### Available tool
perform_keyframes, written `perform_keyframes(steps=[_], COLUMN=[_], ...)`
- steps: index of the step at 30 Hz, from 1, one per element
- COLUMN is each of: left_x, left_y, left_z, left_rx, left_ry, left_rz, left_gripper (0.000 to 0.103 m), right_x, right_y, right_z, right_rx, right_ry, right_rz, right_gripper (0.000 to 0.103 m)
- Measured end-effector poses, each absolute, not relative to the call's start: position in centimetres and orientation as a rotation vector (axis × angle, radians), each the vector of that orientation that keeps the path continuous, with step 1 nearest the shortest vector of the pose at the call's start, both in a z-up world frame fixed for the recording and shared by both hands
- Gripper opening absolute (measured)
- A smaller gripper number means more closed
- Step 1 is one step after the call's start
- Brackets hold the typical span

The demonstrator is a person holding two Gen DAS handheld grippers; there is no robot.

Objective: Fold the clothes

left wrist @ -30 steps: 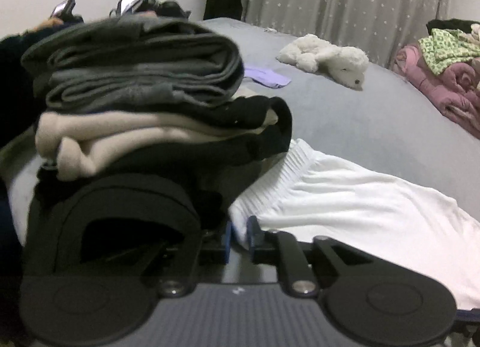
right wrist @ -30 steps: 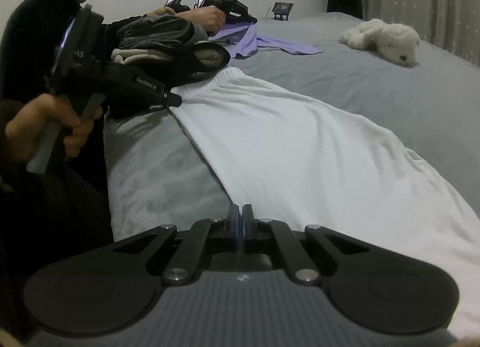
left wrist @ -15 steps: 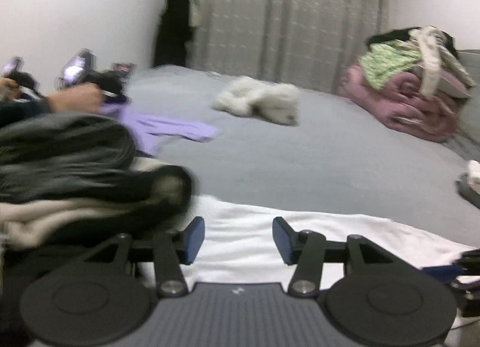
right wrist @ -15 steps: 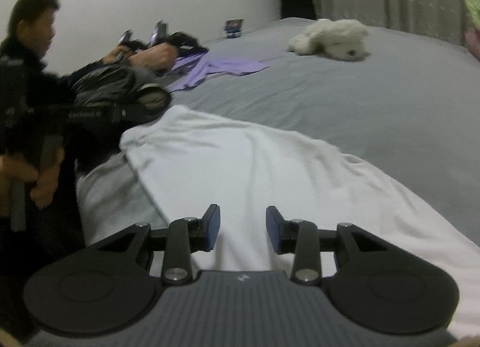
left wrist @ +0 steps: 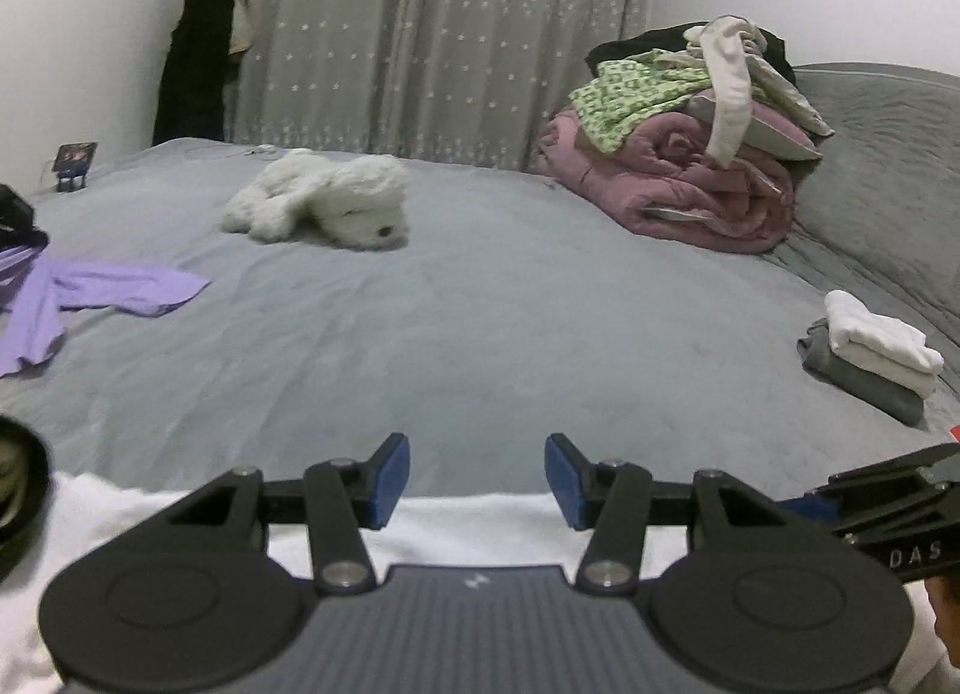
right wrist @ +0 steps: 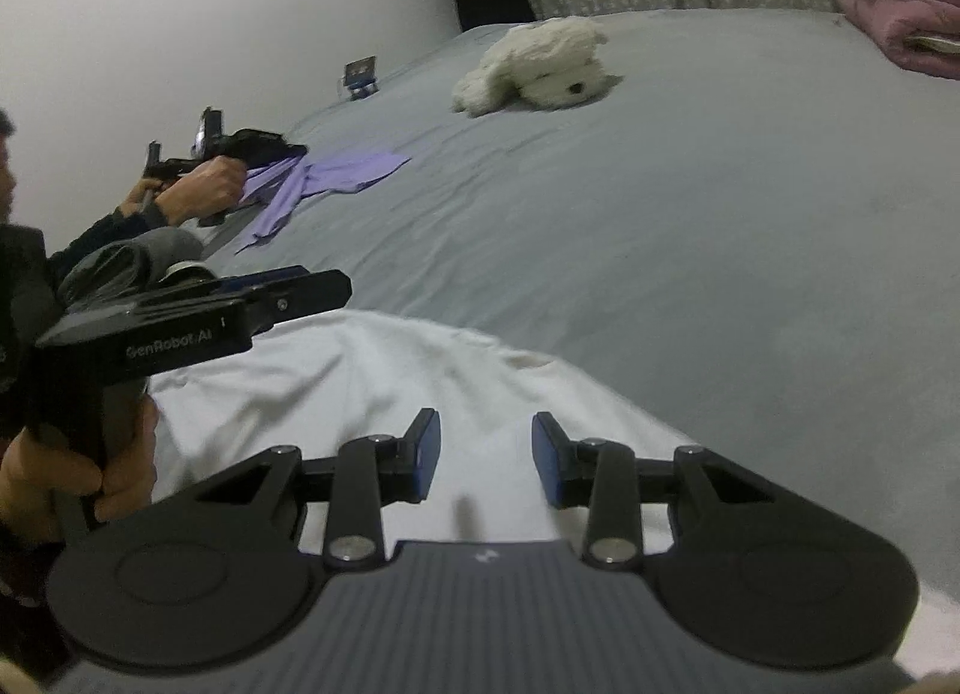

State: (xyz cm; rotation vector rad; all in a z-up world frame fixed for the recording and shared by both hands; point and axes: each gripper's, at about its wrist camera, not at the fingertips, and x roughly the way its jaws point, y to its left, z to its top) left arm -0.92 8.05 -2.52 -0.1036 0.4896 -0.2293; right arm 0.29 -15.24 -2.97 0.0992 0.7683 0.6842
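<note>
A white garment [right wrist: 372, 376] lies flat on the grey bed [right wrist: 690, 202] along its near edge, also under the left wrist view as the white garment [left wrist: 480, 520]. My left gripper [left wrist: 477, 481] is open above that cloth with nothing between its fingers. My right gripper [right wrist: 486, 463] is also open over the white cloth and holds nothing. In the right wrist view the left gripper's body [right wrist: 198, 322] shows at the left, held by a hand [right wrist: 114, 472]. The right gripper's side [left wrist: 888, 496] shows at the right edge of the left wrist view.
A white plush toy [left wrist: 324, 205] and a purple garment [left wrist: 96, 298] lie on the bed. A pile of pink blanket and clothes [left wrist: 684, 153] sits at the back right, a small folded stack [left wrist: 876, 358] at right. Another person [right wrist: 198, 184] at left holds grippers on purple cloth.
Both grippers were shut on the white garment's edge and have opened, letting it go. Both views have swung away from the folded stack at left toward the middle of the bed.
</note>
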Motion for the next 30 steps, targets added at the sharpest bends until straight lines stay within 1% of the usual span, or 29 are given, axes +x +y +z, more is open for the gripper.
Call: perform_keyframes(steps=[5, 11, 20, 23, 25, 28, 29, 30], left_x=[0.1, 0.9, 0.5, 0.5, 0.5, 0.5, 0.5, 0.5], left_y=[7.6, 8.0, 8.1, 8.5, 8.6, 8.9, 9.0, 9.1], left_z=[-4.0, -6.6, -7.0, -6.9, -6.8, -6.8, -6.8, -6.8], left_rx=[-0.141, -0.161, -0.162, -0.168, -0.17, -0.173, -0.174, -0.175], left_ry=[0.467, 0.6, 0.595, 0.603, 0.609, 0.618, 0.621, 0.624], left_rz=[-0.274, -0.269, -0.261, -0.248, -0.24, -0.229, -0.225, -0.222], left_gripper=[0.051, 0.048, 0.047, 0.043, 0.039, 0.03, 0.023, 0.021], right_x=[1.5, 3.5, 7.5, 8.8, 9.2, 9.7, 9.9, 10.1], right_y=[-16.1, -16.4, -15.6, -15.1, -14.5, -13.6, -13.3, -13.0], right_z=[-3.4, -3.7, -4.6, -5.0, -5.1, -5.3, -5.5, -5.6], right_rx=[0.069, 0.039, 0.104, 0.119, 0.115, 0.124, 0.134, 0.145], right_ry=[0.799, 0.846, 0.964, 1.01, 1.035, 1.052, 1.059, 1.065], right_rz=[0.707, 0.82, 1.014, 1.083, 1.123, 1.16, 1.173, 1.185], right_gripper=[0.038, 0.038, 0.038, 0.04, 0.041, 0.042, 0.042, 0.043])
